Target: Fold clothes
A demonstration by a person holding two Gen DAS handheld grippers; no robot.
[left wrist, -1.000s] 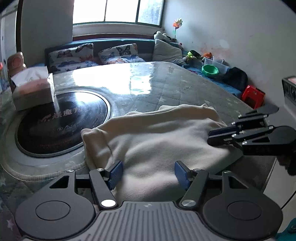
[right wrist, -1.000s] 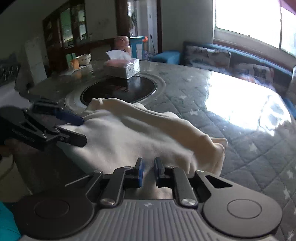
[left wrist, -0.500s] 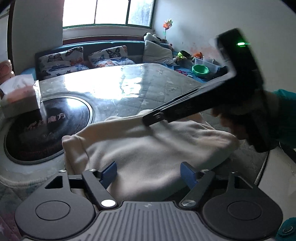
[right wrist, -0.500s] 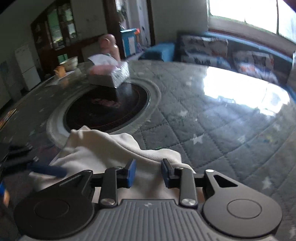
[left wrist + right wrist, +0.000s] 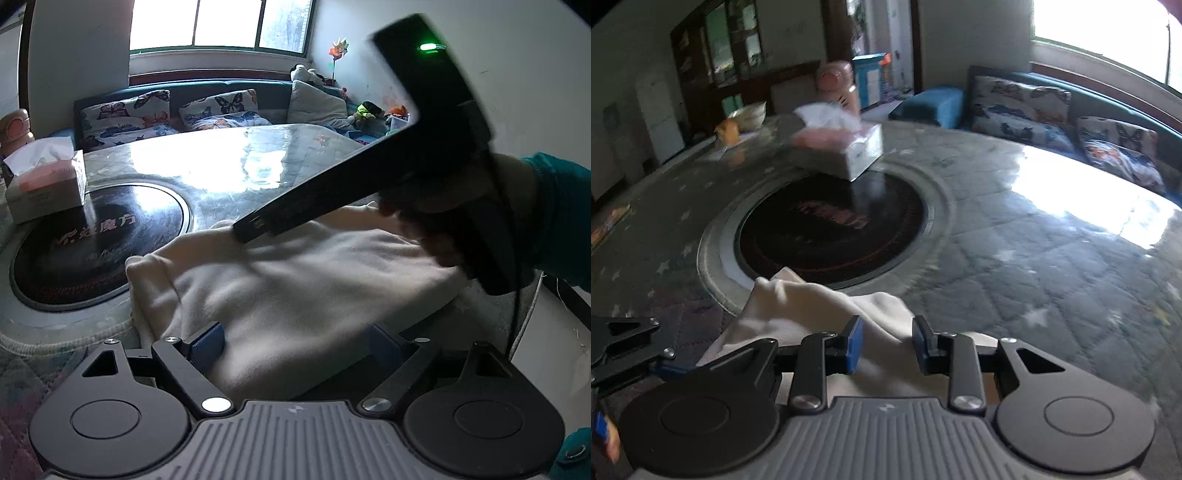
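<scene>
A cream fleece garment (image 5: 295, 288) lies folded in a thick pad near the table's front edge. My left gripper (image 5: 291, 343) is open, its blue pads on either side of the garment's near edge. My right gripper (image 5: 886, 343) is open over the garment's far corner (image 5: 820, 306), with cloth between its pads. In the left wrist view the right gripper's black body (image 5: 424, 155) and the hand holding it reach across above the garment. The left gripper's fingers (image 5: 624, 354) show at the left edge of the right wrist view.
A round table with a quilted grey cover (image 5: 1034, 266) holds a black glass disc (image 5: 96, 240) in its middle. A tissue box (image 5: 44, 184) stands on the disc's far side. A sofa with butterfly cushions (image 5: 207, 110) runs under the window.
My right gripper has opened from nearly shut and swung up and across the garment toward its far corner. The left gripper has stayed open at the near edge.
</scene>
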